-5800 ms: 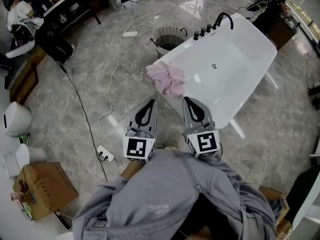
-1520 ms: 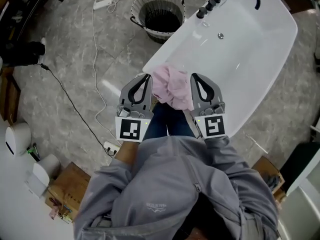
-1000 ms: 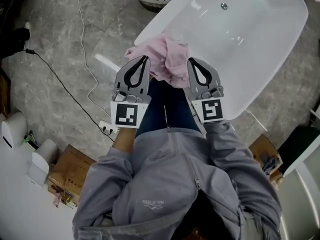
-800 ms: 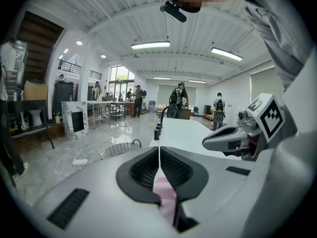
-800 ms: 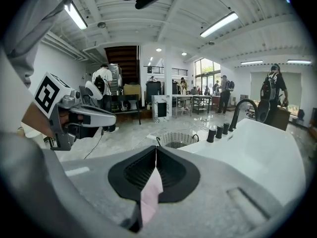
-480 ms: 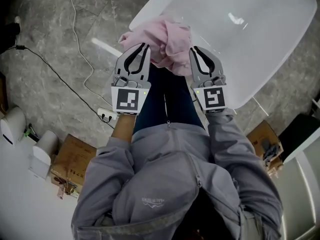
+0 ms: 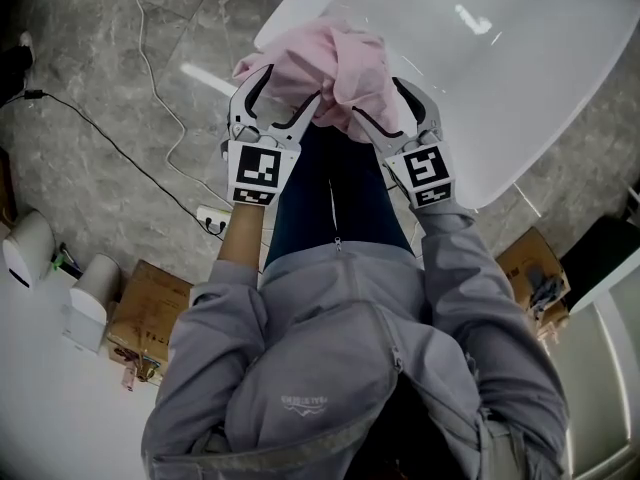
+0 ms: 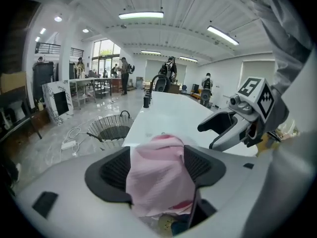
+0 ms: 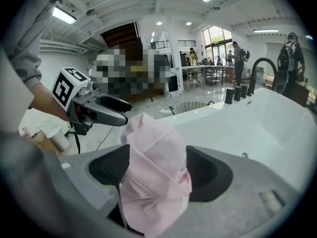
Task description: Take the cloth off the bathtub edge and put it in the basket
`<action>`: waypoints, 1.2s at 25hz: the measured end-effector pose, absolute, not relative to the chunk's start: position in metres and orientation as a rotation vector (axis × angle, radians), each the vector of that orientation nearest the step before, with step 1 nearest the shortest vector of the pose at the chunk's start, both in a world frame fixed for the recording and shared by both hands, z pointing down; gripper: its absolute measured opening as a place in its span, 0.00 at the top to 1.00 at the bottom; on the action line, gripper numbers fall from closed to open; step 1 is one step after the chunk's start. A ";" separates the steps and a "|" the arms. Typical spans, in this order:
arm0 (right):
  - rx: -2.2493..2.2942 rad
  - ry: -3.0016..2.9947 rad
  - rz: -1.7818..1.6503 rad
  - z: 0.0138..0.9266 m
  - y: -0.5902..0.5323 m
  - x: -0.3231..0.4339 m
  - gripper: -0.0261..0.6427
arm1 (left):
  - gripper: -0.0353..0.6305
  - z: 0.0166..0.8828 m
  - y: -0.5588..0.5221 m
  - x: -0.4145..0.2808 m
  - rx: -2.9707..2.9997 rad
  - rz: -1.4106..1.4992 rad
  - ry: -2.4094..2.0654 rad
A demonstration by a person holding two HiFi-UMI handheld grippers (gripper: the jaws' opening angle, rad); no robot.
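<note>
A crumpled pink cloth (image 7: 335,63) lies on the near rim of the white bathtub (image 7: 520,98). My left gripper (image 7: 287,90) is at the cloth's left side and my right gripper (image 7: 383,96) at its right. Both sets of jaws are opening, spread wide, with folds of the cloth between them. In the left gripper view the cloth (image 8: 158,180) fills the gap between the pads. The right gripper view shows the same cloth (image 9: 153,172). The wire basket (image 8: 111,130) stands on the floor by the tub's far end, also seen as the basket (image 9: 190,105) in the right gripper view.
A black faucet (image 9: 260,68) and knobs sit on the tub's far rim. A cable and power strip (image 7: 212,218) lie on the marble floor to my left, near a cardboard box (image 7: 150,308). People stand far off in the room.
Both grippers moved forward onto the cloth, and their jaws went from shut to spread wide around it. The basket slipped out of the head view.
</note>
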State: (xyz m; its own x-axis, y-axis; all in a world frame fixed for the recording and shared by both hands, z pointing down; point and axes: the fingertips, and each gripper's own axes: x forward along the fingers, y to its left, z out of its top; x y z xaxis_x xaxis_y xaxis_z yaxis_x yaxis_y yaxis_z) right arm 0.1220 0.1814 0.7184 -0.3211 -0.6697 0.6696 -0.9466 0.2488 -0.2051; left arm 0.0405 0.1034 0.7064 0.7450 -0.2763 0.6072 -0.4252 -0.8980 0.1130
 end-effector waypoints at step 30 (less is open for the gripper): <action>1.045 -1.947 1.123 0.827 0.212 0.088 0.58 | 0.42 0.808 0.151 0.036 2.566 1.513 -0.064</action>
